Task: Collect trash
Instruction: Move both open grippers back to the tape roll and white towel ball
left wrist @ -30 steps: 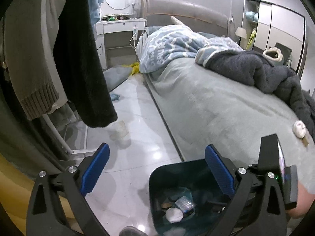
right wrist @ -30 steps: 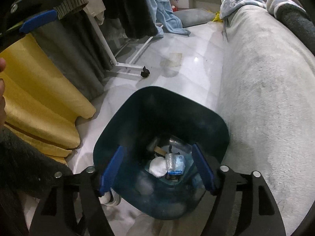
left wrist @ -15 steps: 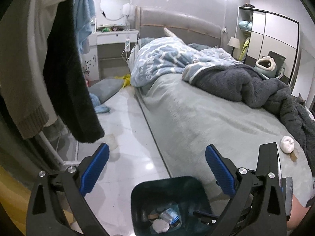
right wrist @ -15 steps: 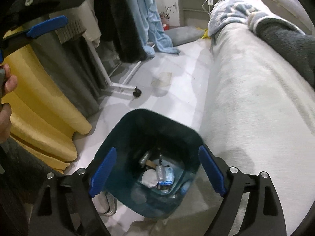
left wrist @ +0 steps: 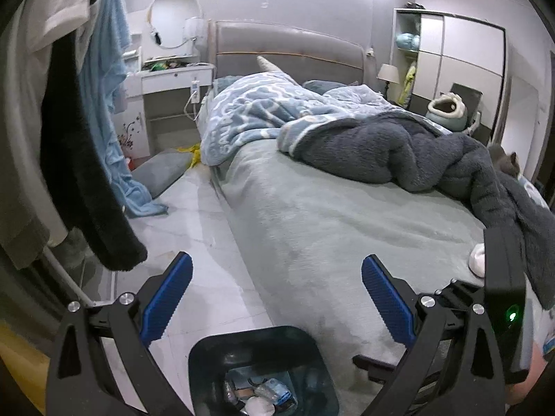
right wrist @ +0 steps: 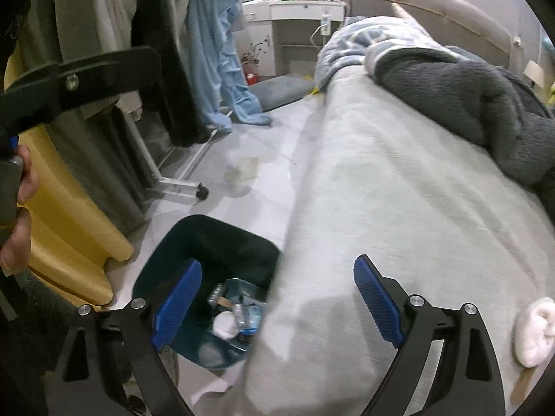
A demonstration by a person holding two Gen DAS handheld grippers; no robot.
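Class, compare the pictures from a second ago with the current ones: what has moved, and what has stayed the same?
Both grippers have lifted and swung away from the bin toward the bed: the right gripper now sits over the bed's edge, and a white wad has come into its view. The left gripper looks higher up the room. Both stay open and empty; the bin's trash is unchanged.

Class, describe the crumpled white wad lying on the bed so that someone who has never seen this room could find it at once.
Start at the big bed with its pale grey-green cover. Follow that cover toward the foot, away from the headboard and below the dark grey fleece blanket. There lies the crumpled white wad, beside the right tool: the only small white lump on bare cover, unlike the trash in the dark bin on the floor.
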